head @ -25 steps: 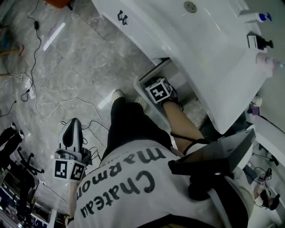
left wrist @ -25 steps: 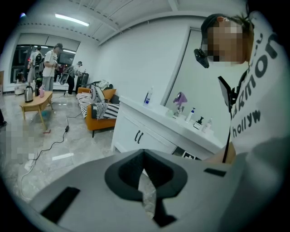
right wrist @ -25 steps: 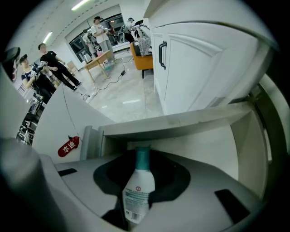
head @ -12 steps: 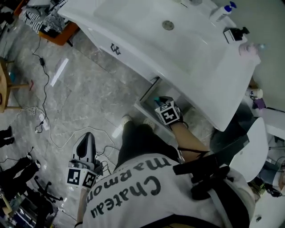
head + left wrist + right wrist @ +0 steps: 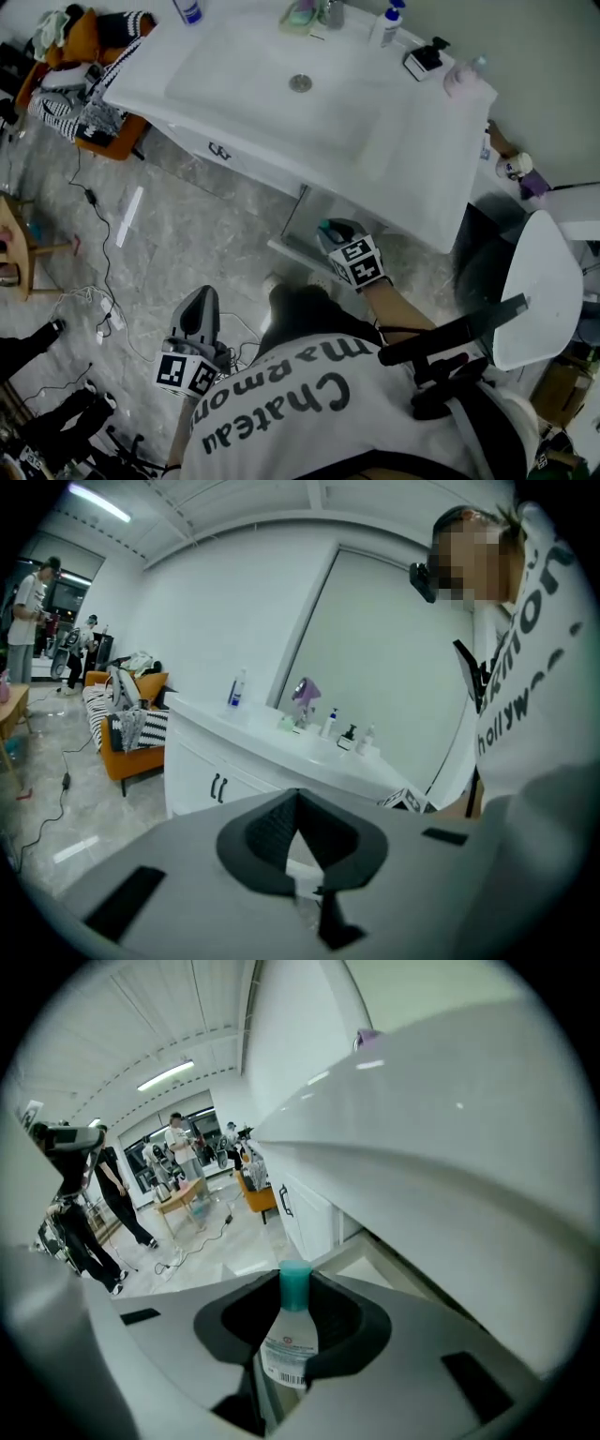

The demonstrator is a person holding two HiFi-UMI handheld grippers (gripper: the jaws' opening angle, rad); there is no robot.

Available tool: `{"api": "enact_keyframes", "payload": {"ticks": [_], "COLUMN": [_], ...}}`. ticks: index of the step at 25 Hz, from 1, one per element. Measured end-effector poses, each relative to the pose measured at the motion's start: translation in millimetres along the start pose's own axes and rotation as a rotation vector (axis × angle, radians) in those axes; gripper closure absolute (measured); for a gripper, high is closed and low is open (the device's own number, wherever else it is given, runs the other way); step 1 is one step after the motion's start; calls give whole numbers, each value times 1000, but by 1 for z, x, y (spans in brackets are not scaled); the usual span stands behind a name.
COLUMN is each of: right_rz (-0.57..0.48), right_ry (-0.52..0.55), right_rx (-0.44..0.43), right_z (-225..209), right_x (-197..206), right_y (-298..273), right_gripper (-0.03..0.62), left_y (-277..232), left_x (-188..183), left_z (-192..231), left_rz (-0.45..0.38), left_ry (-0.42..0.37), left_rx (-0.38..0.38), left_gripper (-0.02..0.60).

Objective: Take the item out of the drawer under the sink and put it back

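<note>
My right gripper (image 5: pixel 334 231) is just in front of the open drawer (image 5: pixel 298 246) under the white sink (image 5: pixel 187 103). It is shut on a small clear bottle (image 5: pixel 289 1342) with a teal cap (image 5: pixel 324 225) and a printed label. The cap sticks out past the jaws, toward the drawer (image 5: pixel 370 1265) and the sink's underside. My left gripper (image 5: pixel 199 307) hangs low at the left over the floor. Its jaws (image 5: pixel 302 827) are shut with nothing between them and face the cabinet front.
Several bottles and a dispenser (image 5: pixel 427 59) stand along the sink's back edge. An orange seat (image 5: pixel 89 56) piled with clothes is left of the cabinet. Cables (image 5: pixel 98 272) run over the marble floor. A white round seat (image 5: pixel 539 281) stands at the right. People (image 5: pixel 183 1152) stand far back.
My right gripper has come up and back from inside the drawer with the teal-capped bottle. The head view has swung up to show the whole sink. The left gripper keeps its place.
</note>
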State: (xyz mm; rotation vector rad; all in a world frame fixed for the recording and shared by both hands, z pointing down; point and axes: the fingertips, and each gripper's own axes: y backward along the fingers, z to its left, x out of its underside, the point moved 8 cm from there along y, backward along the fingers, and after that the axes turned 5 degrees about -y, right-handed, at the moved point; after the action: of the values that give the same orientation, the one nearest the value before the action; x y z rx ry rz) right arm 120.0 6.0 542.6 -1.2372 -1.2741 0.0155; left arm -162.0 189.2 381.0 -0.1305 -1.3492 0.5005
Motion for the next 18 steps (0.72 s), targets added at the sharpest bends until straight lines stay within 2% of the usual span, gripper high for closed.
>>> {"api": "enact_keyframes", "payload": {"ticks": [5, 10, 15, 18], "right_rz": [-77, -195, -315, -393], "right_ry": [-19, -65, -187, -220], "right_rx": [1, -44, -108, -149], "right_z": [6, 15, 11, 10], "right_x": [-26, -59, -90, -112], "right_y": [47, 94, 142, 166], "right_gripper": [493, 493, 493, 493], "left_y": [-18, -39, -66, -83], "left_x": [-16, -35, -54, -70], "left_z": [-26, -48, -66, -74], "left_rz": [-27, -66, -125, -157], "left_ry": [-23, -33, -79, -91], "left_rx": [92, 164, 228, 259], "left_gripper": [572, 572, 572, 572]}}
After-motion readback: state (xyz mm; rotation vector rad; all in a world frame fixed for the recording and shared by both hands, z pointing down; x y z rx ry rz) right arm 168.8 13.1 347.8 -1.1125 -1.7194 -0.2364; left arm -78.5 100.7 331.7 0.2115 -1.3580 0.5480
